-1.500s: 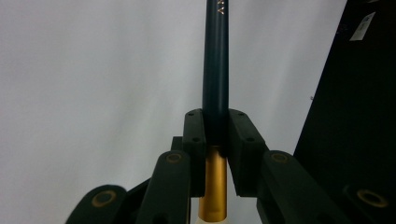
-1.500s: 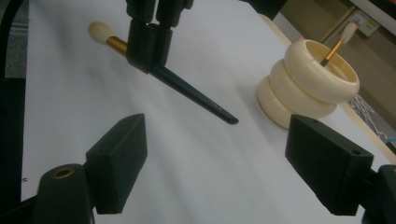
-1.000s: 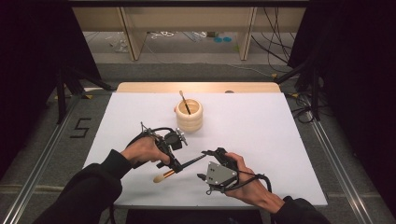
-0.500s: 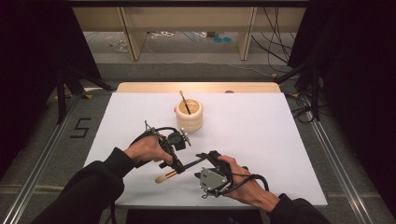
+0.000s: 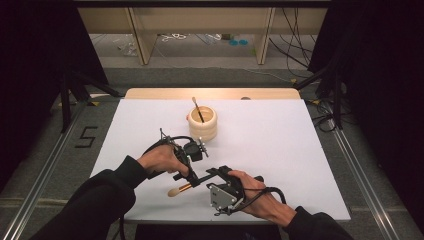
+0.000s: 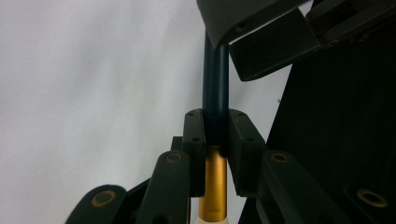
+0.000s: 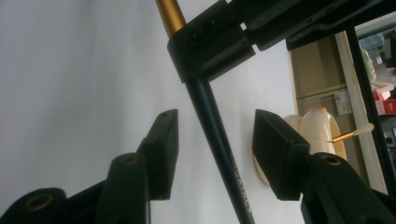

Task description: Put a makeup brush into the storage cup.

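My left gripper [image 5: 194,176] is clamped on the makeup brush [image 5: 186,188], pads pressed on the dark handle just above the gold ferrule [image 6: 214,182]. The brush is near the front edge of the white table [image 5: 300,150], about mid-width, pale bristle tip pointing toward the front-left corner. My right gripper [image 7: 215,154] has its jaws on either side of the dark handle, apart from it; they have just been closing, and the pads do not touch the handle yet. Wooden cup [image 5: 202,123] stands toward the back edge, well apart, with a second brush [image 5: 197,108] in it.
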`<state>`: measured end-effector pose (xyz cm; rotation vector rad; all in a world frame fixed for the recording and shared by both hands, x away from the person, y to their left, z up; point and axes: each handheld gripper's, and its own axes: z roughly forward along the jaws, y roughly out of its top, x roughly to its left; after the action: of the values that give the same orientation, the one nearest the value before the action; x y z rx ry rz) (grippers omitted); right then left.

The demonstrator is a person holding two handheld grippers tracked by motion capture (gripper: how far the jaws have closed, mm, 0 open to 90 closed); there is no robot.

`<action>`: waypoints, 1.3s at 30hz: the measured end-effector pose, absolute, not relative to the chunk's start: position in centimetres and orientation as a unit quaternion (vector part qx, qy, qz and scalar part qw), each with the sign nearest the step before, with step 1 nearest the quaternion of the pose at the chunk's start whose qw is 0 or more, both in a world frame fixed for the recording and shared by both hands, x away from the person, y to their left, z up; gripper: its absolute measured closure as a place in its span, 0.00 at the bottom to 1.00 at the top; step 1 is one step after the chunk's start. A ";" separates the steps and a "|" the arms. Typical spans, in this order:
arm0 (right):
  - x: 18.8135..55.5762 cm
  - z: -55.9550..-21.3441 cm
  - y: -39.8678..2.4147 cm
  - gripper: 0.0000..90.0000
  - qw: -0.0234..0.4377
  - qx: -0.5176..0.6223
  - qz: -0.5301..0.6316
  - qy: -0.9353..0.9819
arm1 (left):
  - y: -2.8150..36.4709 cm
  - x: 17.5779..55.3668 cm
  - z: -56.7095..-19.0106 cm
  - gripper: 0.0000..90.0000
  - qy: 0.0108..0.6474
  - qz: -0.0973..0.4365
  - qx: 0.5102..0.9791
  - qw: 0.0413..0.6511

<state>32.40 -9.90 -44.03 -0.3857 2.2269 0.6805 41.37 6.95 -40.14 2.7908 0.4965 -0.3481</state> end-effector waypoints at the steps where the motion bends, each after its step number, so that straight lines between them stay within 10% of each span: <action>1: 32.4 -44.0 -9.9 0.60 0.381 -0.151 0.267 0.872 | 6.9 41.4 -40.2 0.87 0.170 -0.120 0.968 0.141; 39: 32.0 -44.5 -9.3 0.81 0.415 -0.200 0.221 0.860 | 6.1 41.4 -39.9 0.87 0.170 -0.126 0.968 0.133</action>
<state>31.95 -9.33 -44.46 -0.5034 2.1598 0.5543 41.37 6.15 -39.88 2.8092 0.4940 -0.3643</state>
